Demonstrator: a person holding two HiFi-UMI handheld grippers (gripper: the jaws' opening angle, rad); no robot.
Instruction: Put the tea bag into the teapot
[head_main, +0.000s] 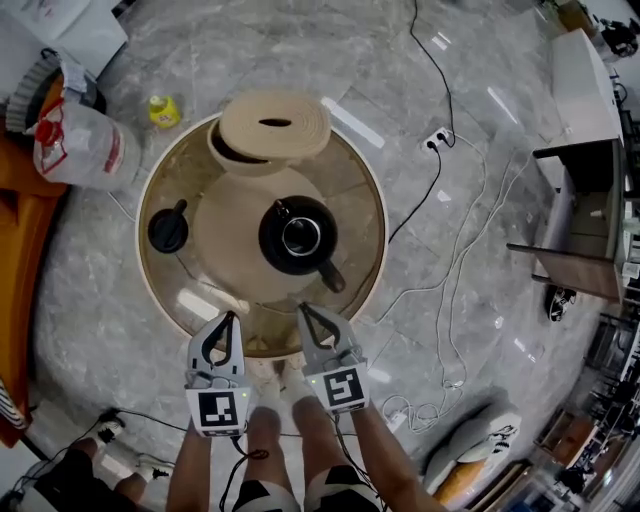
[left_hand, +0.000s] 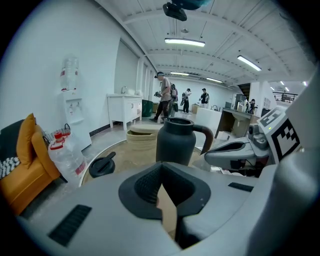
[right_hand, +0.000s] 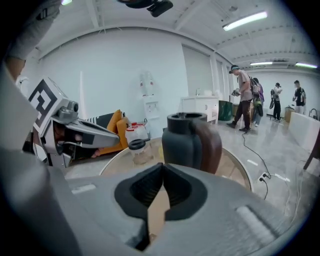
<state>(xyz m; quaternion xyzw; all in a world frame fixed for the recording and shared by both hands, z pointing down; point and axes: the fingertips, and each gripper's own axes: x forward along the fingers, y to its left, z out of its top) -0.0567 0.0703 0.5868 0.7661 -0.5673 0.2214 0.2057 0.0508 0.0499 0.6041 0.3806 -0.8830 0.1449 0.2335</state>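
In the head view, the teapot is black and round. It stands in the middle of the round worktop with its top open, something shiny inside, and its handle at 5 o'clock. Its black lid lies flat at 9 o'clock, well apart from it. A round beige basket with its cover pushed to one side sits at 12 o'clock. The left tongs and right tongs hover side by side at 6 o'clock, both pinched together. Only bare worktop lies between them and the pot. Each has a black-and-white square sign. A big water jug with a red cap sits on the floor at 10 o'clock, and its label is too small to read. In the left gripper view, the tips touch, and the teapot is straight ahead with a brown handle. A tan bit shows in the gap behind the tips. I cannot tell if it is the tea bag or the worktop. In the right gripper view, the tips also touch, with the same tan colour behind them, and the pot is just ahead.
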